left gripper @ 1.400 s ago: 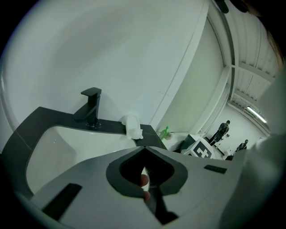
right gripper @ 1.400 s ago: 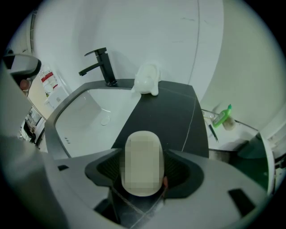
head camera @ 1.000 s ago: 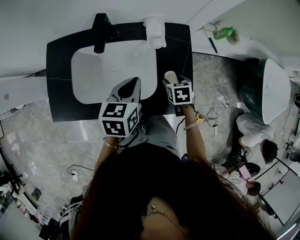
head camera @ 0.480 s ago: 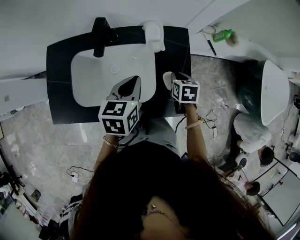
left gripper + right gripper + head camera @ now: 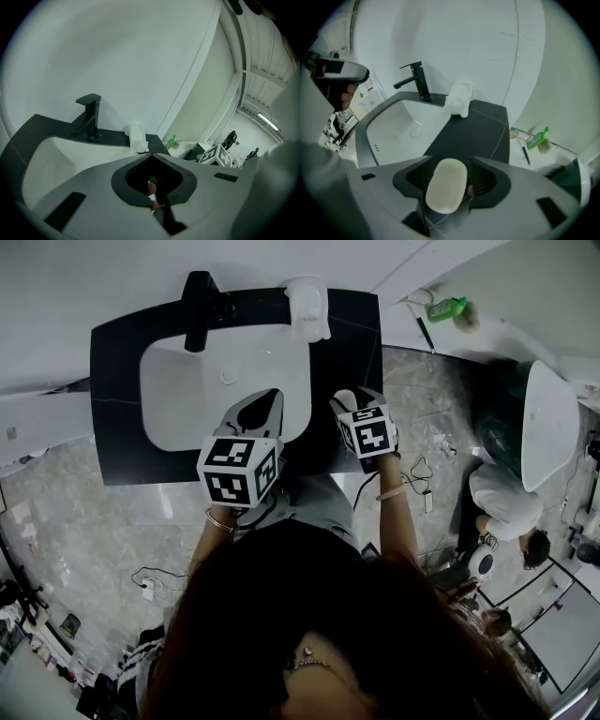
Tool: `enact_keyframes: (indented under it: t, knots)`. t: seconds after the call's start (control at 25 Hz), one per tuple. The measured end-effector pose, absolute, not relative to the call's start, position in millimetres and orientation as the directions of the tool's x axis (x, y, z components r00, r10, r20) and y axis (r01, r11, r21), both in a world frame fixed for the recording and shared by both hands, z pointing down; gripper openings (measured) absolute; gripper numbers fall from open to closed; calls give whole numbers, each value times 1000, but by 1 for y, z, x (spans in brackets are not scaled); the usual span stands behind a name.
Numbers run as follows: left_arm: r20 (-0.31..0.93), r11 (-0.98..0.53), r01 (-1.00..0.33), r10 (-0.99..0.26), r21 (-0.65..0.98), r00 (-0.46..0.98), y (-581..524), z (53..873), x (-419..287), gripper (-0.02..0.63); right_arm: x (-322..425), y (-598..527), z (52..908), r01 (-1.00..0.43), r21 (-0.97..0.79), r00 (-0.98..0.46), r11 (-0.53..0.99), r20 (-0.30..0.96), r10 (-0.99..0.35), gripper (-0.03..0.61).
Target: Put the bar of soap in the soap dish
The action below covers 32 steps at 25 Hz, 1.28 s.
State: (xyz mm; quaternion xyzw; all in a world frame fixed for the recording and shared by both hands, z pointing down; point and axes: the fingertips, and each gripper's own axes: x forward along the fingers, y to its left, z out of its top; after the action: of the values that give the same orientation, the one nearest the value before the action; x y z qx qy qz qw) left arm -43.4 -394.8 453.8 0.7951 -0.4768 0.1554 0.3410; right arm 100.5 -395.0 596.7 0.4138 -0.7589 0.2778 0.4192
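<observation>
A: Which containers can you see, and what is in them?

B: Two. The white basin point(image 5: 183, 395) is sunk into the black table point(image 5: 117, 427), and only its drain point(image 5: 229, 374) shows inside. The white soap dish point(image 5: 307, 304) stands at the table's back edge, just right of the black faucet point(image 5: 200, 306), by the basin's far right corner. I cannot make out the inside of the dish.

A: Where is the soap?

B: The bar of soap point(image 5: 446, 185) is between the fingers point(image 5: 511, 187) of your right gripper point(image 5: 450, 164). It sits over the black table to the right of the basin, well short of the soap dish. Those fingers are opening. A thin dark gap shows beside the bar on its right, so they do not clamp it.

A: Which way does the bar point?

B: It is a pale oval. Its long axis runs along the fingers, away from you, toward the back wall and roughly toward the dish.

A: And your other hand?

B: Your left gripper point(image 5: 150, 155) hangs over the near part of the basin. Its fingers point(image 5: 93, 187) are together at the tips, with nothing between them.

A: What is the count?

B: One bar of soap, one soap dish, one basin, one faucet and two grippers. One green bottle point(image 5: 447, 306) lies on the ledge past the table's right end.
</observation>
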Motion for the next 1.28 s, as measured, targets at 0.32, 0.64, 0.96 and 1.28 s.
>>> enact_keyframes:
  t: [0.32,0.64,0.96,1.28]
  knots:
    - [579,-319,-862,-642,394,502,-386,457,-38,-3,111,-378,602,-884,-158,-337,440,868,-364,281]
    - [591,-316,-865,-634,390,498,-377,460,-37,-3,111,-370,633,-877,-120,-286,465,908,-307,298]
    - [598,-304,-871,-636,387,488,-372,462,-38,-3,114,-372,634,-863,-80,-256,498,920,-296,293]
    - [595,-301,-872,-641,386,485,-373,461,-40,-3,112,-372,629,-878,-105,-277,467,907,-316,282]
